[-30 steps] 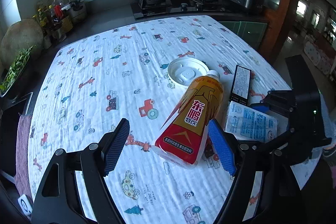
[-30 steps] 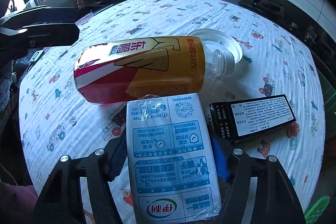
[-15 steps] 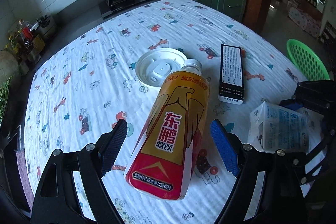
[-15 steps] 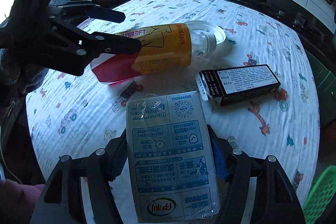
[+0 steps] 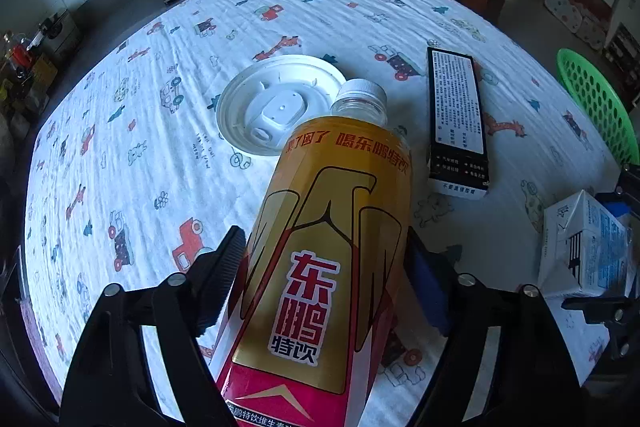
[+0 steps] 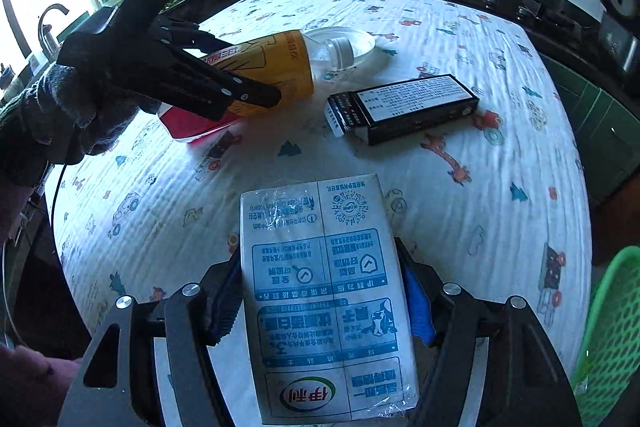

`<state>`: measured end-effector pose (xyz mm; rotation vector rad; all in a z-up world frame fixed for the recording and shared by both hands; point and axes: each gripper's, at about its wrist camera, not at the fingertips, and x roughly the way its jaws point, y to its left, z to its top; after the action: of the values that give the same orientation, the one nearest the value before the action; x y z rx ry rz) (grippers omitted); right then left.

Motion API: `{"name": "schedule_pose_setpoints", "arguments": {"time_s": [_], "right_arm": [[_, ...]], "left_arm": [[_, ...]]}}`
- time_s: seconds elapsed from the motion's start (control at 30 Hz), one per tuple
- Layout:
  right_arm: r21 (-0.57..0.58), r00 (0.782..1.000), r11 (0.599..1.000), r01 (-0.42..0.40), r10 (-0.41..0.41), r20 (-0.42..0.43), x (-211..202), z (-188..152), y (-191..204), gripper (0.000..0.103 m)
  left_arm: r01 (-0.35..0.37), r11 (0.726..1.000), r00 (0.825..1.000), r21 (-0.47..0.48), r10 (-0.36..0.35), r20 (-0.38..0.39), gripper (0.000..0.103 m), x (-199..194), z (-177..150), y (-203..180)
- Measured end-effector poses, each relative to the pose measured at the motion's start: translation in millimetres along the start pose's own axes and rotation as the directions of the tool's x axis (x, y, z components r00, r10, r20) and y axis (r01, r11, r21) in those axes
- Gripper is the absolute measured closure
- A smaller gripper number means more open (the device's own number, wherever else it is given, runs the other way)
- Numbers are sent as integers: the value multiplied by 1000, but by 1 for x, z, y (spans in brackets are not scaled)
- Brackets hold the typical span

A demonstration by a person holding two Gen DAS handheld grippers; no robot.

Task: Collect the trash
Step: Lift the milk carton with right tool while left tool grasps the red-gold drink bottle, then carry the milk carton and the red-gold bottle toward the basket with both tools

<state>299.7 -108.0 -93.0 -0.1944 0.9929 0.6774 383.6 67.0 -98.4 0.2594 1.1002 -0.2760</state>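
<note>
Holding the milk carton point(image 6: 326, 301) between both pads, my right gripper point(image 6: 320, 299) is closed on it above the table edge point(image 6: 520, 195). My left gripper point(image 5: 322, 275) has its fingers against both sides of the yellow bottle point(image 5: 332, 247), whose cap end lies over the white lid point(image 5: 276, 103). Beside them lies a black box point(image 5: 456, 119), and a green basket point(image 6: 612, 327) stands at the right.

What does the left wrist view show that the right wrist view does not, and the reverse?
Only the left wrist view shows the whole front label of the bottle, held in the left gripper, and the full white plastic lid.

Only the right wrist view shows the printed face of the milk carton in the right gripper, plus the sink faucet.

Both show the black box, the green basket and the patterned tablecloth.
</note>
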Motion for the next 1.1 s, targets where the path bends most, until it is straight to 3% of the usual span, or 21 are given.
{"name": "schedule_pose_setpoints", "arguments": {"time_s": [0.4,0.63,0.83,1.1], "right_arm": [[36,999,999,18,-19,30,-12,-13,0,38],[59,999,998,34,-36,41,-19,-19,-4,38],[75,996,995,59,-63,58,-29,-26,-7,38],[140,990,986,89,-103,96,-51,-40,-26,38]], "left_arm": [[-39,999,998,15,40,-56,27,7,6,-4],[-81,997,996,-2,81,-28,29,1,2,-8],[-56,997,998,-55,57,15,30,-18,-8,-9],[50,996,994,-73,-42,105,31,-62,-17,-32]]}}
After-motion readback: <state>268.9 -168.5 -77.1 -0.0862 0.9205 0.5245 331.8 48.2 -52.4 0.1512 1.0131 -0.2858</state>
